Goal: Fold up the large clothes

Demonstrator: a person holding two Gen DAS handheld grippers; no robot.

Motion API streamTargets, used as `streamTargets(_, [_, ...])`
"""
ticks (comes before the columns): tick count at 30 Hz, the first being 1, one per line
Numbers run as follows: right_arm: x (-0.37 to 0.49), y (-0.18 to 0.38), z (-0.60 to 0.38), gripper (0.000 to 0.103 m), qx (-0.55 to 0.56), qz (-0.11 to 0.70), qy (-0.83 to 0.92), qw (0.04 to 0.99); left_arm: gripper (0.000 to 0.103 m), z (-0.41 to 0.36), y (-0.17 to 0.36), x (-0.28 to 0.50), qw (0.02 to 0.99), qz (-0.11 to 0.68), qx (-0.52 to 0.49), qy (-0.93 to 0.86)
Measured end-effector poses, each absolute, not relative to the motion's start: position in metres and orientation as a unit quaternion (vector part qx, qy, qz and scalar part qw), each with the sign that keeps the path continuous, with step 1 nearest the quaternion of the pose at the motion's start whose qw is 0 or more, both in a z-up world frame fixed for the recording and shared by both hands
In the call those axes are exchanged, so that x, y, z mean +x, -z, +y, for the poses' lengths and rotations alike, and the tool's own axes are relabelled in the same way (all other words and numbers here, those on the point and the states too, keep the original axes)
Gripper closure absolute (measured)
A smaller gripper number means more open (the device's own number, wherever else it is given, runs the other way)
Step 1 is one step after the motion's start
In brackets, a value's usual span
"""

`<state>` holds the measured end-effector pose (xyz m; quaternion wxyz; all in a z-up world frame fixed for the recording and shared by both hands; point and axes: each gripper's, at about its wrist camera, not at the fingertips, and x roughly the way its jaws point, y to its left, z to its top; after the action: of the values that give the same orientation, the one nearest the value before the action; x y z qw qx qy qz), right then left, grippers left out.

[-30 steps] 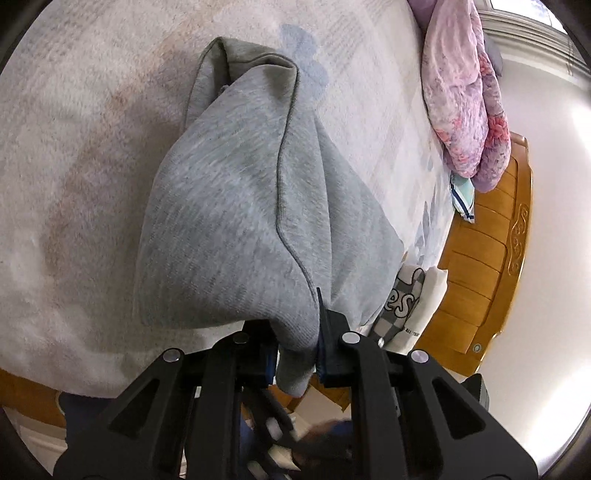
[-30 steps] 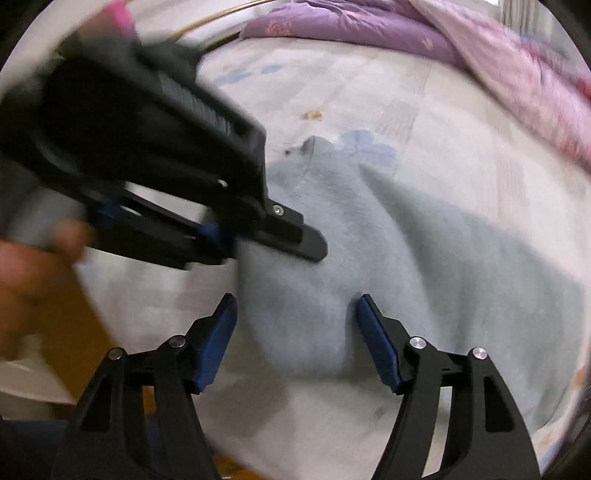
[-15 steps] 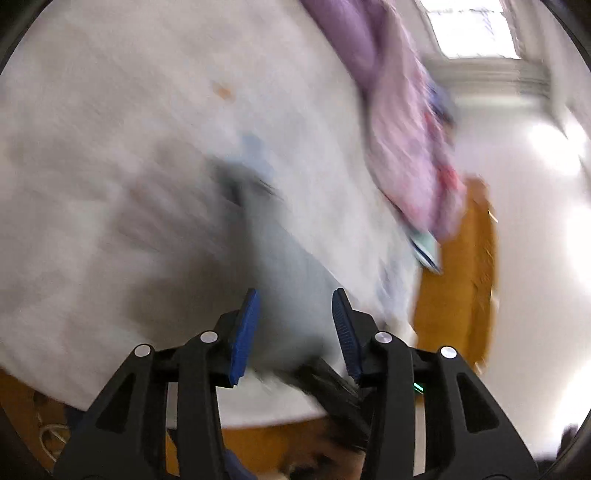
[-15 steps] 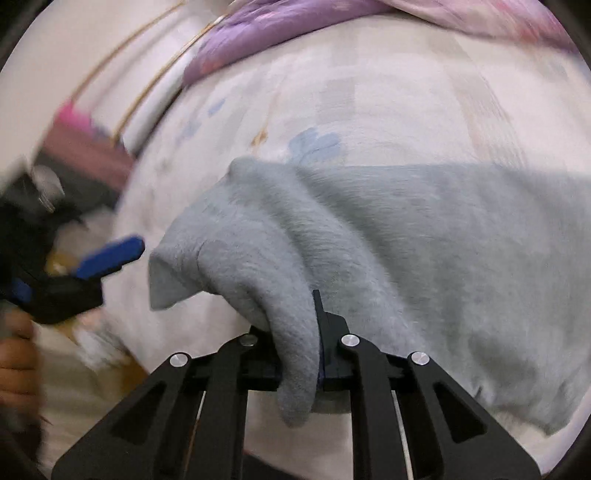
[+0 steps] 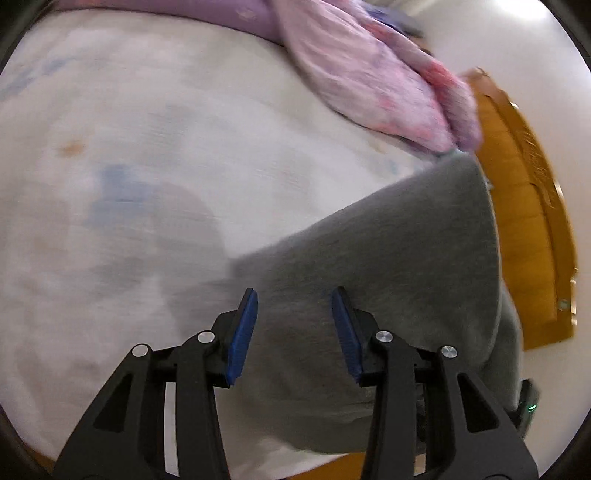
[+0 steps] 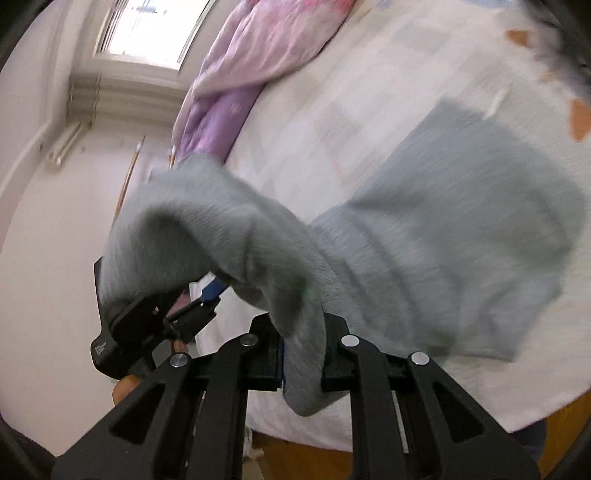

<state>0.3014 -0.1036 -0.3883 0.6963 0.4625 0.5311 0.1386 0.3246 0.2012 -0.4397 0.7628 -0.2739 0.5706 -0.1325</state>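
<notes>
A grey sweatshirt (image 5: 399,266) lies on the white bed sheet (image 5: 155,155) near the bed's front edge, partly lifted at the right. My left gripper (image 5: 293,325) is open with its blue pads over the grey cloth, holding nothing. In the right wrist view my right gripper (image 6: 301,354) is shut on a bunched corner of the grey sweatshirt (image 6: 443,229) and holds it up off the bed. The left gripper (image 6: 162,317) shows there at the left, open, beside the raised cloth.
A pink and purple quilt (image 5: 362,66) is heaped along the far side of the bed; it also shows in the right wrist view (image 6: 251,51). A wooden bed frame (image 5: 524,206) runs along the right. A window (image 6: 147,29) and white wall stand beyond.
My left gripper let go of the grey cloth and opened. My right gripper closed on a corner of it and lifted it. Both views swung round.
</notes>
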Motion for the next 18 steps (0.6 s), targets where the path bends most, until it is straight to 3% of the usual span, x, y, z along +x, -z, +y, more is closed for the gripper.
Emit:
streamTargets(6, [0.281, 0.448, -0.171, 0.091, 0.535, 0.546, -0.032, 0.643, 0.059, 0.131, 0.444, 0.331, 0.756, 0.583, -0.245, 0.167])
streamTargets(9, [0.279, 0.485, -0.182, 0.084, 0.541, 0.583, -0.005, 0.606, 0.053, 0.116, 0.467, 0.326, 0.741, 0.626, -0.203, 0.132])
streamTargets(12, [0.283, 0.490, -0.184, 0.082, 0.537, 0.595, -0.012, 0.598, 0.052, 0.109, 0.488, 0.323, 0.726, 0.650, -0.197, 0.104])
streamTargets(16, [0.288, 0.488, -0.183, 0.081, 0.534, 0.609, -0.025, 0.586, 0.052, 0.118, 0.478, 0.317, 0.732, 0.639, -0.215, 0.093])
streamTargets(17, [0.290, 0.492, -0.188, 0.078, 0.533, 0.617, -0.023, 0.578, 0.051, 0.118, 0.472, 0.315, 0.736, 0.636, -0.212, 0.092])
streamTargets(18, [0.289, 0.486, -0.192, 0.067, 0.519, 0.633, -0.014, 0.574, 0.051, 0.111, 0.468, 0.321, 0.740, 0.633, -0.209, 0.088])
